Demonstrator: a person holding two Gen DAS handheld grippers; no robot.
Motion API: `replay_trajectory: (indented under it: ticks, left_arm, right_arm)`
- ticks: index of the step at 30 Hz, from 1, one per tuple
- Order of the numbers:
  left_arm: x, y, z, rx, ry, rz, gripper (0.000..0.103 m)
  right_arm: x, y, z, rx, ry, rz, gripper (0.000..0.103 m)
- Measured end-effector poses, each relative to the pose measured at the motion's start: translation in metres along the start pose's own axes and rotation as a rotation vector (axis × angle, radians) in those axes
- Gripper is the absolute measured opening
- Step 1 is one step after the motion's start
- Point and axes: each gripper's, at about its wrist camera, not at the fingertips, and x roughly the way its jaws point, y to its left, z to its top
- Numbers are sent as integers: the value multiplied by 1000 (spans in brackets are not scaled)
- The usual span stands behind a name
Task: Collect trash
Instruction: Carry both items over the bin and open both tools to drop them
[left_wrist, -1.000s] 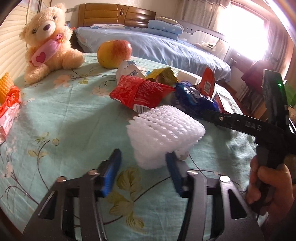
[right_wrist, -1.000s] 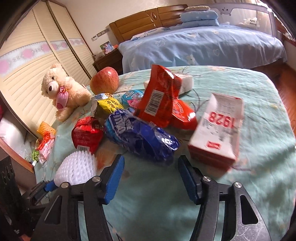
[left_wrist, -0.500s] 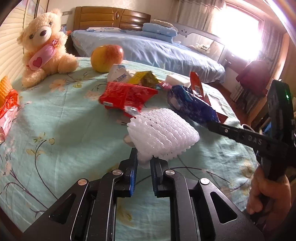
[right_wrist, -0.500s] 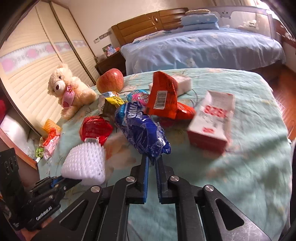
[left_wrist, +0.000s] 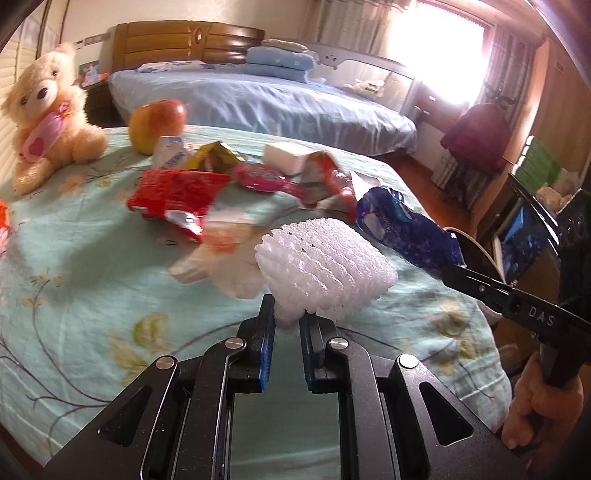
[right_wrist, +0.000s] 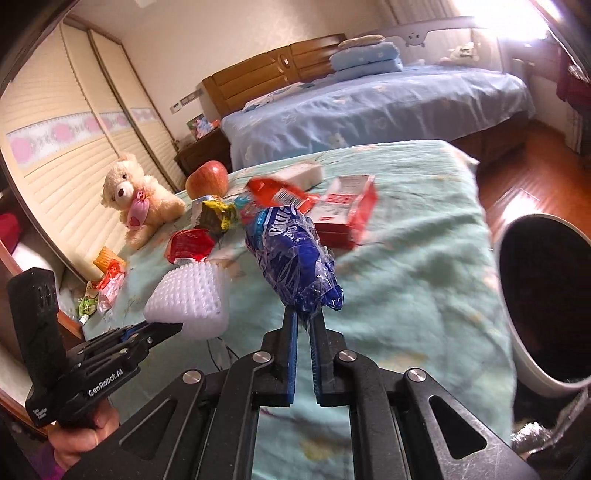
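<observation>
The left gripper (left_wrist: 287, 314) pinches the near edge of a white foam fruit-net sleeve (left_wrist: 325, 267), lifted just above the mint-green floral bedspread (left_wrist: 85, 280), while the right gripper (right_wrist: 303, 317) is clamped on the tail of a crinkled blue plastic snack wrapper (right_wrist: 295, 258), also held clear of the cloth. Beyond them lie a red foil wrapper (left_wrist: 173, 194), a red and white carton (right_wrist: 341, 210), an apple (left_wrist: 157, 120) and a cream teddy bear (left_wrist: 46, 114); a white-rimmed dark bin (right_wrist: 546, 295) stands just beside the bed's right edge

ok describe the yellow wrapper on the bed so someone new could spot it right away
Start at the mint floral bedspread and find the apple beside the teddy bear. Just in front of the apple lies the crumpled yellow wrapper, the only yellow piece among the red wrappers.
</observation>
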Motion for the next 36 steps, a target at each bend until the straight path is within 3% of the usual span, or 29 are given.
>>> replay_trajectory:
  ticks: [18, 36]
  left_arm:
    - [16, -69, 3, 97, 26, -97, 12]
    - [42, -143, 17, 216, 49, -162, 12]
  right_arm:
    - [-59, -65, -23, 117, -72, -111, 6]
    - [-92, -120, -33, 217, -119, -225, 6]
